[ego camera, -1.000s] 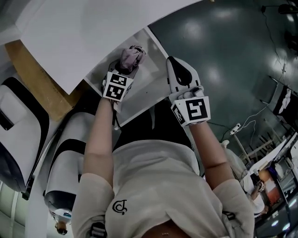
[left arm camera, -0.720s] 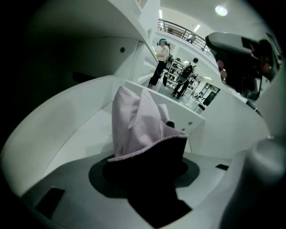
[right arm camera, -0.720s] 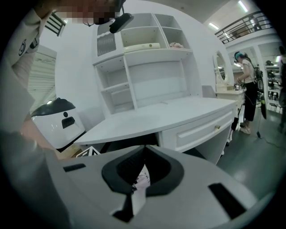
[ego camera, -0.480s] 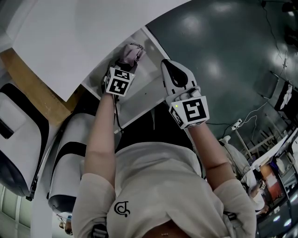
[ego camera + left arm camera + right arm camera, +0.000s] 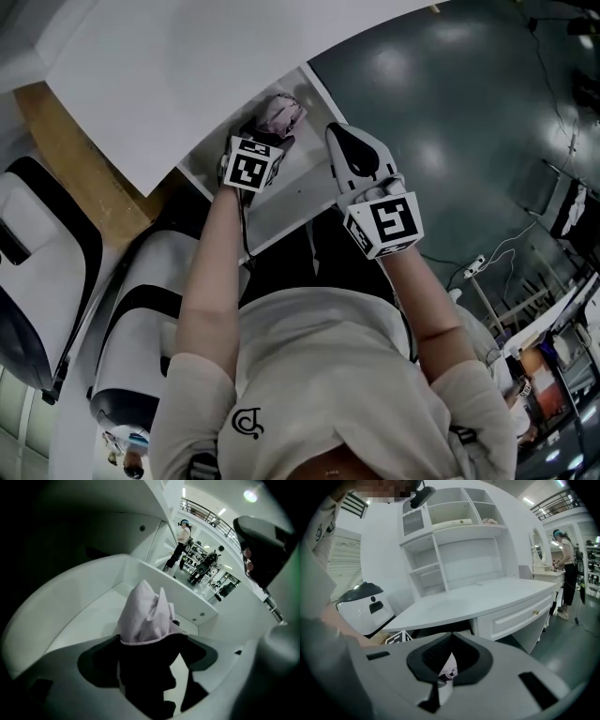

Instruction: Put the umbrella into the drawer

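The umbrella, folded, pink fabric with a dark lower part, lies inside the open white drawer under the desk. In the left gripper view its pink fabric rises between my left gripper's two dark pads, which stand wide apart and do not press on it; the jaws are opening. In the head view the left gripper reaches into the drawer just below the umbrella. My right gripper hovers over the drawer's right front corner with its pads together and nothing in them.
The white desk top overhangs the drawer. A white and black rounded machine and a wooden panel are at the left, dark glossy floor at the right. White shelving rises behind the desk; a person stands far off.
My left gripper has shifted a little up and to the right, deeper into the drawer, and the umbrella lies further in. The right gripper has hardly moved.
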A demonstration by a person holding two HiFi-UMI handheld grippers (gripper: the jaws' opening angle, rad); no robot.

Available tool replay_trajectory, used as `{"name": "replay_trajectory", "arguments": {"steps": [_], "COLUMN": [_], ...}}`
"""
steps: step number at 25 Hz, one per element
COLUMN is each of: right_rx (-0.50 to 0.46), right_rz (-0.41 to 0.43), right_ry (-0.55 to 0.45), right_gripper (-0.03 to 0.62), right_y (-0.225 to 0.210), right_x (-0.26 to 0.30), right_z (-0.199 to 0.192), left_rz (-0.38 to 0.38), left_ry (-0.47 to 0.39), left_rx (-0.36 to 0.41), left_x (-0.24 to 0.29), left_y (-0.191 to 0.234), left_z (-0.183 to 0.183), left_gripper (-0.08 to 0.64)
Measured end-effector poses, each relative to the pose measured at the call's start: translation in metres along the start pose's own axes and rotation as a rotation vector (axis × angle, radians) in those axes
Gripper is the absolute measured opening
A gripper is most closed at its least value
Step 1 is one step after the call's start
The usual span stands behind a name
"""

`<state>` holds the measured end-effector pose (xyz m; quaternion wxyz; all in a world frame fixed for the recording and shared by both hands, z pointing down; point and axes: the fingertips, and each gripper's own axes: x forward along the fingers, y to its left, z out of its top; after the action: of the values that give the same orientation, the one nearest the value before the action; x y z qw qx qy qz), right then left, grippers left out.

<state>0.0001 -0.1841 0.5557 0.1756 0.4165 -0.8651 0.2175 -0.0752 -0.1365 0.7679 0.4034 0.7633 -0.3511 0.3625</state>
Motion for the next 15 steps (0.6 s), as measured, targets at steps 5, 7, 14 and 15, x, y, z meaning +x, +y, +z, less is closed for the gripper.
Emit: {"name": "replay_trajectory", "arguments": {"steps": [5,7,14,15], "right_rx": [0.005,-0.017,-0.086,-0.104], "right_rz": [0.004,0.027,0.126,0.148], "right_ry": [0.002,-0.005,-0.017,-0.015], "right_gripper": [0.006,0.006,0.006,0.006], "right_y": [0.006,0.011,0.041,0.046], "right_x": [-0.012,-0.014,-0.021,-0.022], "right_z": [0.015,0.025,0.058,0.062], "left_rz": [0.044,0.052,0.141,0.144], "left_ry": [-0.007,-0.026,-0.137,-0.167], "left_rx": [0.022,0.027,0.026,0.008], "left_x": [-0.035,-0.053,-0.121,-0.131], "left_y": [-0.003,-0.007,-0.022,-0.024], "left_z": [0.011,0.018,0.040,0.044], "left_gripper": [0.396,0.396,0.151,0.106]}}
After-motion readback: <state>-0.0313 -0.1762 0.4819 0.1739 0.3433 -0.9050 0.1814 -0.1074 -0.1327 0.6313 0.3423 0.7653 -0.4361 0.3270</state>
